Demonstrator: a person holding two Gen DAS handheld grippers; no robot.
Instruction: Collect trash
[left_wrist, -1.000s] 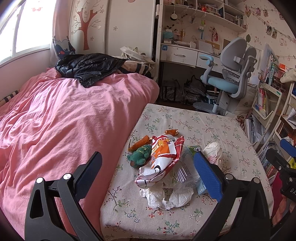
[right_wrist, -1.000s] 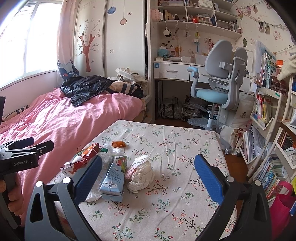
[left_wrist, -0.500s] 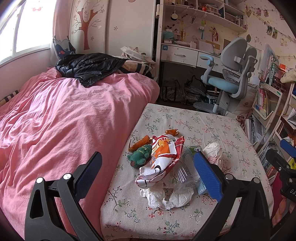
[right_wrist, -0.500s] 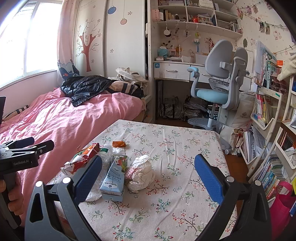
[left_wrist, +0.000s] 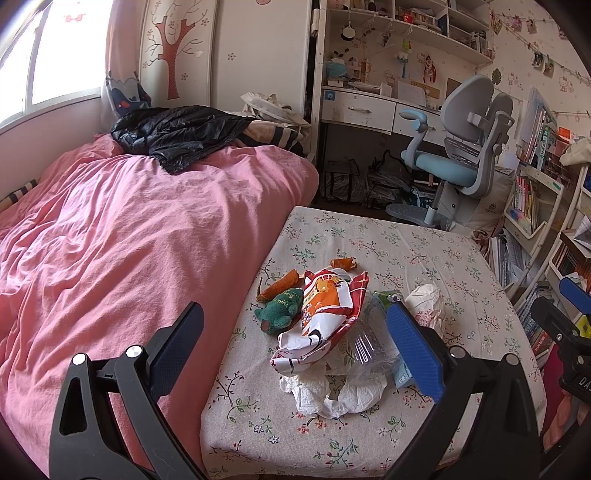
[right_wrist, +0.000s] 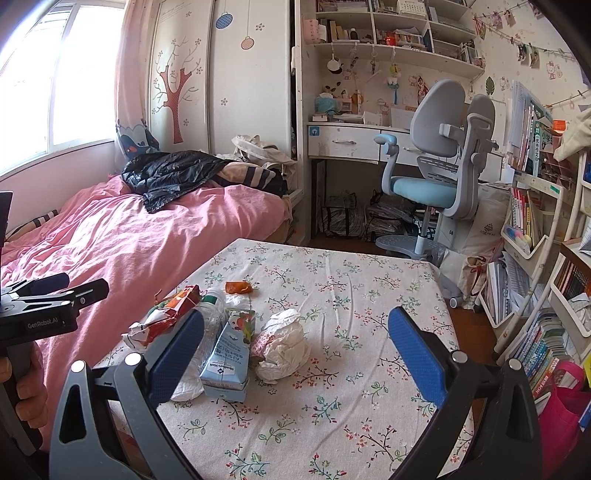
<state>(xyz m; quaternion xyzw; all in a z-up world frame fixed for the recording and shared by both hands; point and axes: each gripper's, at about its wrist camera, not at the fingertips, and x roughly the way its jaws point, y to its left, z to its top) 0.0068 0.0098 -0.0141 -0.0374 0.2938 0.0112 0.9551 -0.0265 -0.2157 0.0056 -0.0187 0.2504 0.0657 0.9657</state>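
A small heap of trash is seen on the flower-patterned bench (left_wrist: 417, 254), near its left edge beside the pink bed (left_wrist: 129, 236). In the heap, a red and white snack bag (left_wrist: 325, 310) lies over a clear plastic bottle (left_wrist: 365, 339), with a green wrapper (left_wrist: 279, 312) and an orange wrapper (left_wrist: 279, 285) touching its left side. A crumpled white tissue (left_wrist: 328, 393) is spread at the near end. A blue drink carton (right_wrist: 229, 354) is laid next to the bottle, and a balled white wrapper (right_wrist: 284, 343) rests just beside the carton. A small orange scrap (right_wrist: 238, 287) lies slightly apart, farther back.

The left gripper (left_wrist: 295, 350) is held above the heap with its jaws wide apart, nothing between them. The right gripper (right_wrist: 295, 354) is likewise spread wide and empty, above the carton and the balled wrapper.
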